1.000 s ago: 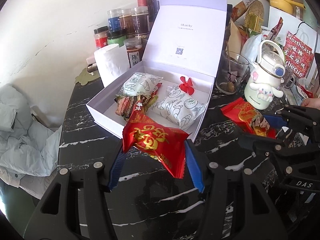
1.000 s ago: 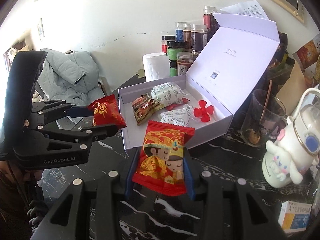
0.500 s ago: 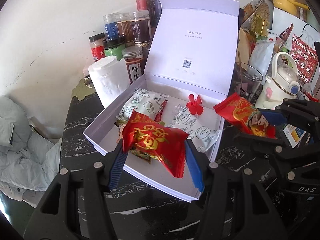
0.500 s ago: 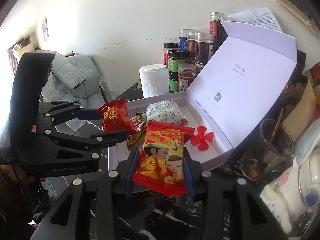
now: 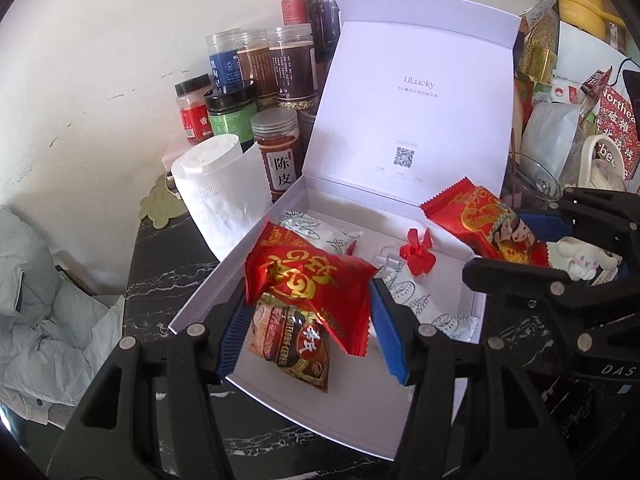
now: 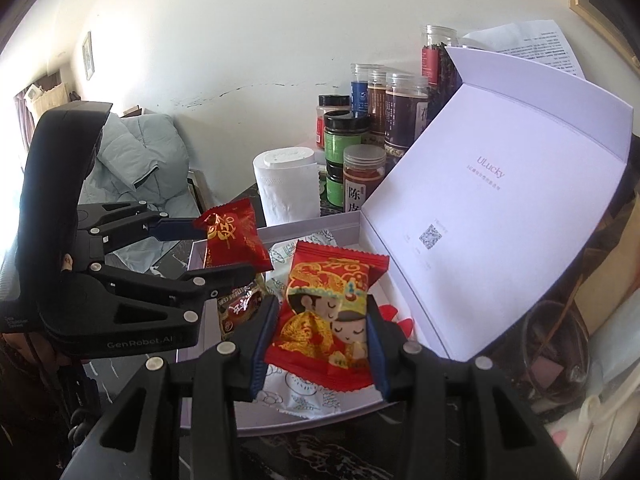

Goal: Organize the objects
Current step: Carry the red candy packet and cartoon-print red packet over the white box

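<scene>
L gripper [image 5: 306, 322] & R gripper [image 6: 318, 346] each pinching red candy pkt over white box [image 5: 200, 308].

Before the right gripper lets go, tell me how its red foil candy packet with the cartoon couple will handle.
The red foil candy packet with the cartoon couple looks light and puffy, so it will probably crumple rather than break. Its glossy film suggests slipperiness, though the right gripper holds it squarely. Dropped into the open white gift box, it should land flat, not roll.

White scuffed wall [image 5: 100, 60], black marble-veined table [image 5: 168, 276], pale quilted bedding [image 6: 140, 152] beside it, daylight from left
</scene>
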